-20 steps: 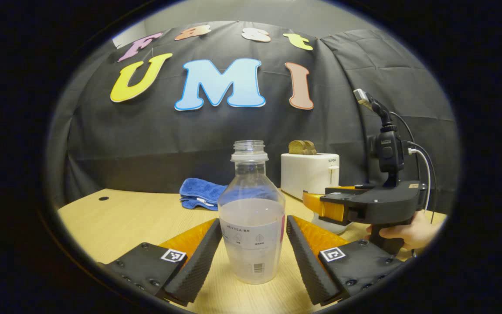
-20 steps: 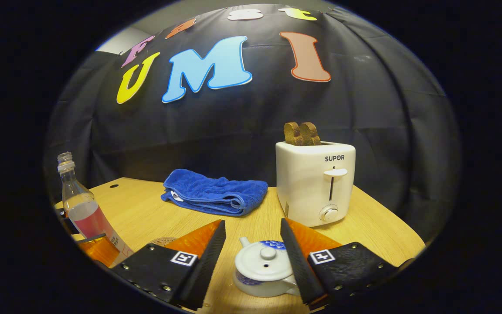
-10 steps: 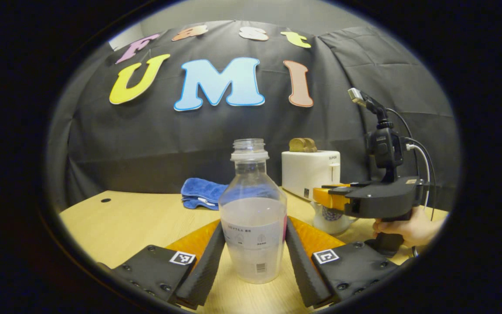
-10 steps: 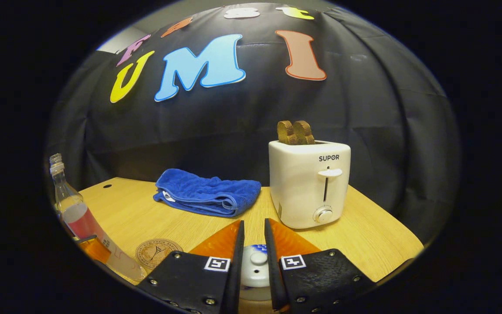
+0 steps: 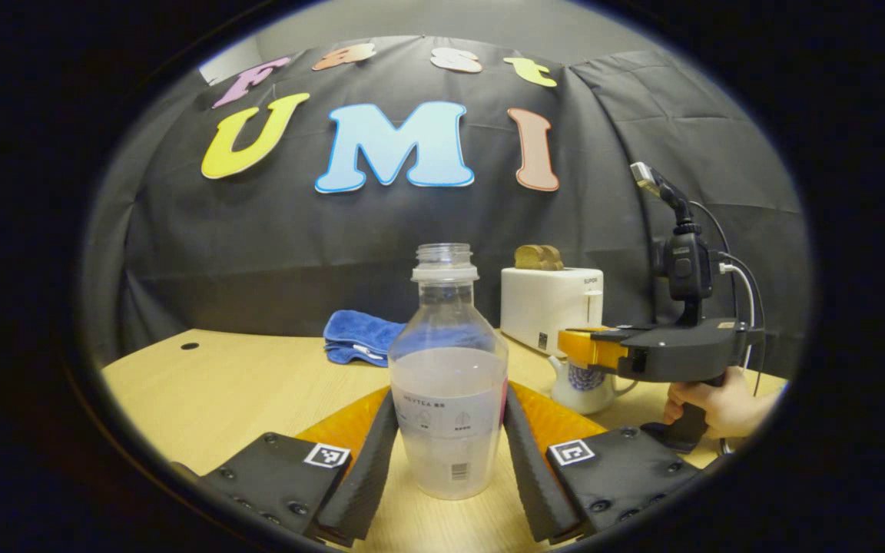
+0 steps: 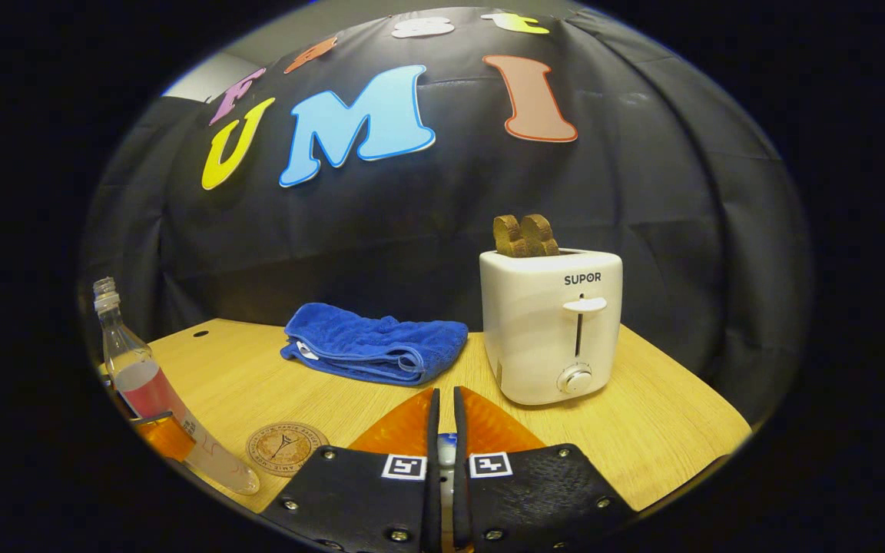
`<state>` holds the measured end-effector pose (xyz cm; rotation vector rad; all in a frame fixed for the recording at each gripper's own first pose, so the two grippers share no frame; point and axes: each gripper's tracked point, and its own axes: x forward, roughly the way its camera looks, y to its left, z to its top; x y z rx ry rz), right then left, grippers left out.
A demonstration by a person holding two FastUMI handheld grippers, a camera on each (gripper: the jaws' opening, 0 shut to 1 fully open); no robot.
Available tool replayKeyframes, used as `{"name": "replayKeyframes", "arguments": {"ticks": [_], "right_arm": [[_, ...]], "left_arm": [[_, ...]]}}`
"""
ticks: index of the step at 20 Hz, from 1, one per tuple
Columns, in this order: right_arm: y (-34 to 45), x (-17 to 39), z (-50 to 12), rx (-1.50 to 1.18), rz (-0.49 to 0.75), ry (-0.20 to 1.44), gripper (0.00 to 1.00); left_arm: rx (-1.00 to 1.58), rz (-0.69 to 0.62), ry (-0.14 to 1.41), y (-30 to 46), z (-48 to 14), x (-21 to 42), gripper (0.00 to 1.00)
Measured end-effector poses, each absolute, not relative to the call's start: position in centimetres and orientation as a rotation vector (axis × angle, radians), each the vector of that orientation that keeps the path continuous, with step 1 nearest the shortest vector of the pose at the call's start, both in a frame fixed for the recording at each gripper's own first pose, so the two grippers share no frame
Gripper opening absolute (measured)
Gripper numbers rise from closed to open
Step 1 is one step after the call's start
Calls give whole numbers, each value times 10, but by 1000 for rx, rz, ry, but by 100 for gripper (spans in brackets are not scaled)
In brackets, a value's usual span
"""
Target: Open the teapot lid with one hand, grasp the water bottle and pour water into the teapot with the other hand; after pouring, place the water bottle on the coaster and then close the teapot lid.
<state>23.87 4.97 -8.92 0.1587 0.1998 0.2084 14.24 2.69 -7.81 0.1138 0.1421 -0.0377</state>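
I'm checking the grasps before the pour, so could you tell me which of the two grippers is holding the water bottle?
The left gripper: its two fingers press on the sides of the water bottle. The right gripper is closed over the teapot instead.

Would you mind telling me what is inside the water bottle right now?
The water bottle, uncapped and upright between the left gripper fingers, holds cloudy pale liquid to roughly half its height; above that it is empty. A label wraps the lower part, so the liquid behind it shows less clearly.

clear smooth plastic water bottle, glossy glazed teapot, fluffy blue towel, matt wood-grain table
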Motion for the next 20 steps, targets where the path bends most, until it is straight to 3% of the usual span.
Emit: {"name": "replayKeyframes", "arguments": {"ticks": [10,15,20], "right_arm": [[38,233,-55,238,224,107,6],[20,224,-39,242,207,98,6],[-5,211,-44,243,202,132,6]], "left_arm": [[71,-39,143,27,-77,141,85],[209,-28,177,28,-75,145,84],[366,-100,268,7,-70,163,85]]}}
